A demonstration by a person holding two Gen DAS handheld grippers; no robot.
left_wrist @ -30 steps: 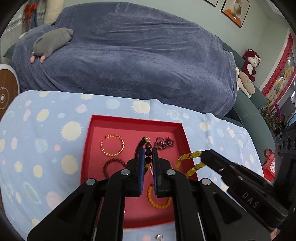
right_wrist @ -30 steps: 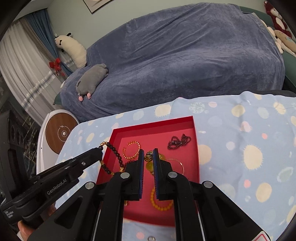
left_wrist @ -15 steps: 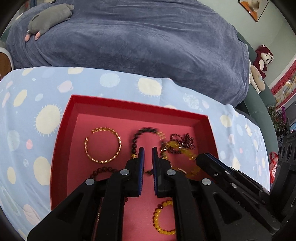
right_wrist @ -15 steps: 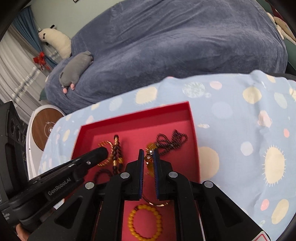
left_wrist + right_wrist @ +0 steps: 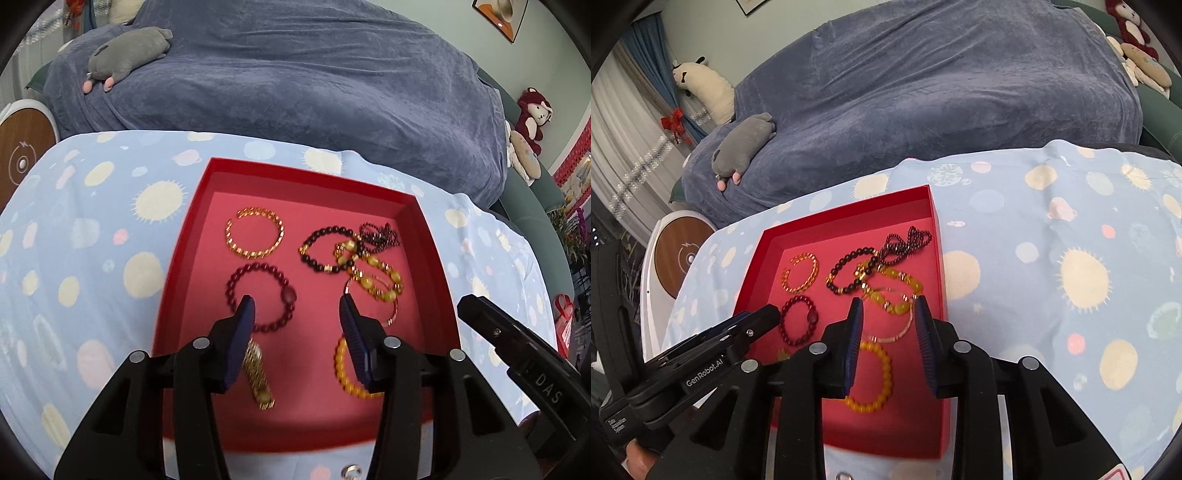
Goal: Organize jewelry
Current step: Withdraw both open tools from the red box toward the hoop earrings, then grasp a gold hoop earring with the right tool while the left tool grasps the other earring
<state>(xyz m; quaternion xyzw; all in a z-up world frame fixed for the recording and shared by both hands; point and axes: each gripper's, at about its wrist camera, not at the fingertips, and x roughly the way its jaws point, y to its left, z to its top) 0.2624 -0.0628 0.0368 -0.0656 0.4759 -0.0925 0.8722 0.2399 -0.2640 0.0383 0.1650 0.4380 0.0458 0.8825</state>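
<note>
In the red tray (image 5: 184, 258), gold chain (image 5: 258, 373) lies lengthwise

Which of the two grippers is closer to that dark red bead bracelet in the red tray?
Left. The left gripper, jaws just opened and empty, hangs right over the dark red bracelet. The right gripper hangs further right, above the yellow bead bracelets, in the red tray.

Readable text: two markings, both on gripper bodies.
"DAS" on right hand-held gripper (image 5: 466, 306) body; "GenRobot.AI" on left hand-held gripper (image 5: 768, 314) body, small label below it too small to read.
</note>
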